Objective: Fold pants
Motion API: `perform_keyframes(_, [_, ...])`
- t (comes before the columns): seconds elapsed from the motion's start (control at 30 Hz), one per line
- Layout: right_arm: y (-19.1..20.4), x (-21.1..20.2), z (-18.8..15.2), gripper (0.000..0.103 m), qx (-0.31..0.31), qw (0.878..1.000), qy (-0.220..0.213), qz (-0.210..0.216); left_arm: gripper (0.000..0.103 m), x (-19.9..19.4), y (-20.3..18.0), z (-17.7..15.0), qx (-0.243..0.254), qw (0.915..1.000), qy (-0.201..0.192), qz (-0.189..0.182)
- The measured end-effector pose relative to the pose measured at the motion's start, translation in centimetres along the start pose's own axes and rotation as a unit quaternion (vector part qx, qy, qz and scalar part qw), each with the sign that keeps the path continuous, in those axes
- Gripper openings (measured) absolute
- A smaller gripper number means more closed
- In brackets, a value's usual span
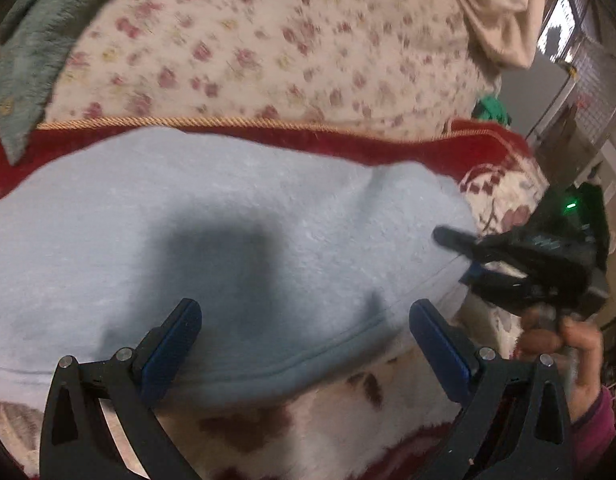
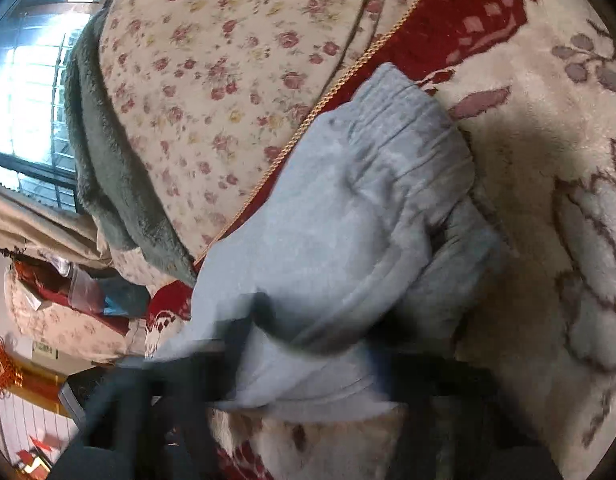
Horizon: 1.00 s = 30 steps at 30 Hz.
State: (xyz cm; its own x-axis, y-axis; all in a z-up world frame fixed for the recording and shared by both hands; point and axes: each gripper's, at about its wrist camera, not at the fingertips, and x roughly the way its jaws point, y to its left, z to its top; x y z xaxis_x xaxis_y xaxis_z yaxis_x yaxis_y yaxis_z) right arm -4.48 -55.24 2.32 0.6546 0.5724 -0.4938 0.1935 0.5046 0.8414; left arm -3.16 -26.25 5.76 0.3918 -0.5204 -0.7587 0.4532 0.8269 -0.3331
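Note:
The light blue fleece pants [image 1: 211, 240] lie folded on a red and cream blanket [image 1: 348, 440]. My left gripper [image 1: 303, 340] is open, its blue-padded fingers [image 1: 171, 352] spread just above the pants' near hem. My right gripper [image 1: 464, 256] shows at the right in the left wrist view, its jaws apart over the pants' right end. In the right wrist view the pants [image 2: 348, 208] show their gathered waistband [image 2: 412, 120], and the right gripper's fingers are a dark blur at the bottom with cloth between them.
A floral quilt [image 1: 267, 48] lies behind the pants with a grey-green fleece [image 1: 31, 52] draped over it. A window [image 2: 31, 80] and a cluttered shelf [image 2: 47, 304] are beyond the bed. The blanket [image 2: 548, 200] extends to the right.

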Motion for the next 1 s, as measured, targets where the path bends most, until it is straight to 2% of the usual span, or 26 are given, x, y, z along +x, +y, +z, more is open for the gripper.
perform_keyframes(0.03, [0.6, -0.4, -0.1, 0.017, 0.001, 1.0, -0.004, 0.016, 0.103, 0.3, -0.1, 0.2, -0.004, 1.0, 0.005, -0.002])
perform_keyframes(0.1, [2.6, -1.7, -0.1, 0.013, -0.028, 0.999, -0.011, 0.034, 0.103, -0.5, 0.0, 0.6, -0.007, 0.9999, -0.001, -0.011])
perform_keyframes(0.2, [5.4, -3.1, -0.6, 0.013, -0.057, 0.997, -0.013, 0.045, 0.103, -2.3, 0.0, 1.3, -0.001, 0.9997, -0.02, -0.01])
perform_keyframes(0.3, [6.2, -3.7, -1.9, 0.013, -0.07, 0.996, -0.008, 0.049, 0.103, -3.2, -0.2, 1.4, 0.002, 0.9995, -0.026, -0.02])
perform_keyframes(0.4, [4.1, -3.4, -3.4, 0.013, -0.061, 0.998, -0.004, 0.006, 0.103, -2.4, -0.3, 0.8, 0.006, 0.9997, -0.021, -0.01])
perform_keyframes(0.5, [0.8, -2.3, -3.8, 0.014, -0.057, 0.995, -0.002, -0.08, 0.103, -0.1, 0.0, -0.1, -0.004, 1.0, -0.003, -0.001])
perform_keyframes(0.6, [-0.8, -2.1, -3.8, 0.017, -0.037, 0.997, 0.003, -0.066, 0.103, 1.3, 0.5, -1.1, -0.018, 0.9997, 0.009, 0.012])
perform_keyframes(0.7, [1.3, -2.9, -3.8, 0.034, -0.086, 0.99, 0.0, -0.115, 0.103, 0.9, 0.8, -1.5, -0.019, 0.9998, 0.0, 0.011])
perform_keyframes(0.77, [3.2, -3.7, -4.3, 0.055, -0.13, 0.98, -0.002, -0.151, 0.103, 0.2, 1.1, -1.4, -0.02, 0.9997, -0.007, 0.014])
perform_keyframes(0.8, [4.1, -4.2, -4.7, 0.059, -0.15, 0.975, -0.004, -0.166, 0.103, -0.3, 1.3, -1.3, -0.019, 0.9996, -0.012, 0.017])
perform_keyframes(0.87, [5.9, -5.0, -5.5, 0.063, -0.188, 0.966, -0.007, -0.176, 0.103, -1.5, 2.1, -1.0, -0.018, 0.9993, -0.025, 0.02])
perform_keyframes(1.0, [8.9, -4.6, -6.0, 0.063, -0.228, 0.962, 0.011, -0.152, 0.103, -3.4, 4.9, 0.8, -0.039, 0.9981, -0.042, 0.023])
